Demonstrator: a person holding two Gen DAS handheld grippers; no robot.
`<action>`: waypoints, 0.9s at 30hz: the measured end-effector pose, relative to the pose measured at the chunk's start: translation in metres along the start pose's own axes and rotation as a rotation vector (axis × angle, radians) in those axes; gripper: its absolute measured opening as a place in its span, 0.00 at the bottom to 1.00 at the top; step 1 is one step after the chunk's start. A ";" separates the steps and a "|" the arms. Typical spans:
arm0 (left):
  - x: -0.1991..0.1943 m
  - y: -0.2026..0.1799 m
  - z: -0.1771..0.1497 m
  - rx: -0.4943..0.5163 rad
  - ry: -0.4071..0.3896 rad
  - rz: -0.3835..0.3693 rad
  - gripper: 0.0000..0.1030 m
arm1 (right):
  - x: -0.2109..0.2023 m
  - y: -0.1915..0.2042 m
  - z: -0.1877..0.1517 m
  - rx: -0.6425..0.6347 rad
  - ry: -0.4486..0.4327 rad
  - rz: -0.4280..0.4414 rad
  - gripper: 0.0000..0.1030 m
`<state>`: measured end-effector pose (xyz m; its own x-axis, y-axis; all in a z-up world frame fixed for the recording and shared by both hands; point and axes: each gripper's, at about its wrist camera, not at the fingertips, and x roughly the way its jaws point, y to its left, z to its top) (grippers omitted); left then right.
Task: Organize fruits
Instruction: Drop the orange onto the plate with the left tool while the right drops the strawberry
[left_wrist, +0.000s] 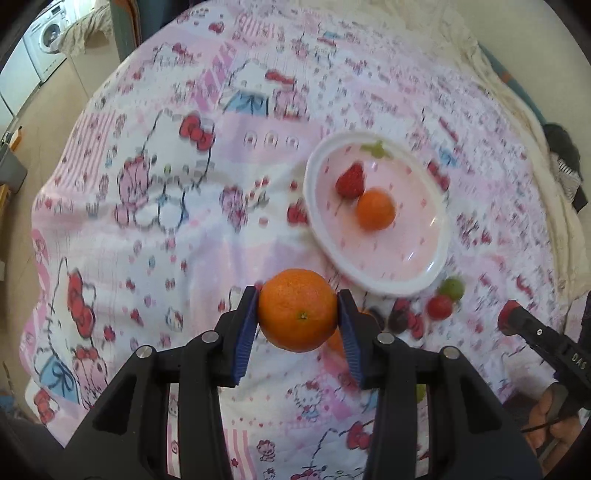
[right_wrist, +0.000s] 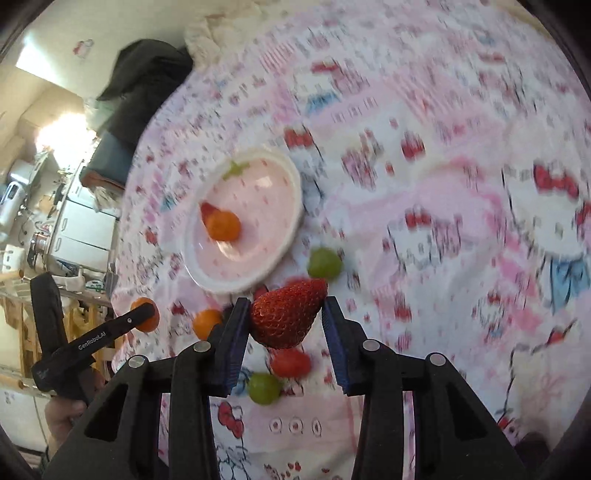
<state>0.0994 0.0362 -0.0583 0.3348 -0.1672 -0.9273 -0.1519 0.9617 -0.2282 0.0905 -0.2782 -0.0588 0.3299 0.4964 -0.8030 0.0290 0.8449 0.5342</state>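
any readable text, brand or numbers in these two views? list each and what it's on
"GenRoboLAI" (last letters unsure): white print on the black arm of the left tool, seen in the right wrist view.
"DAS": partial white print on the black arm of the right tool, seen in the left wrist view; reading uncertain, rest cut off.
Cartoon-cat bedsheet: pictures only, no legible words; print is blurred.
Plate: no text.
Washing machine: too small to read.

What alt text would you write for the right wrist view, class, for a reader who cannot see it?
The right gripper clamps a red strawberry above a pink cartoon-print cloth. Beyond it, a white oval plate holds a small orange and another strawberry; green grapes lie loose nearby.
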 end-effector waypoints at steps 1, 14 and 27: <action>-0.005 -0.001 0.007 0.004 -0.017 -0.003 0.37 | -0.003 0.003 0.006 -0.008 -0.018 0.011 0.40; 0.010 -0.031 0.079 0.142 -0.119 -0.013 0.37 | 0.030 0.038 0.082 -0.124 -0.067 0.068 0.40; 0.087 -0.036 0.100 0.139 0.007 -0.029 0.37 | 0.104 0.041 0.114 -0.244 0.025 -0.047 0.40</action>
<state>0.2274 0.0086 -0.1011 0.3309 -0.1960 -0.9231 -0.0118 0.9773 -0.2117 0.2333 -0.2142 -0.0904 0.3097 0.4580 -0.8332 -0.1863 0.8886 0.4192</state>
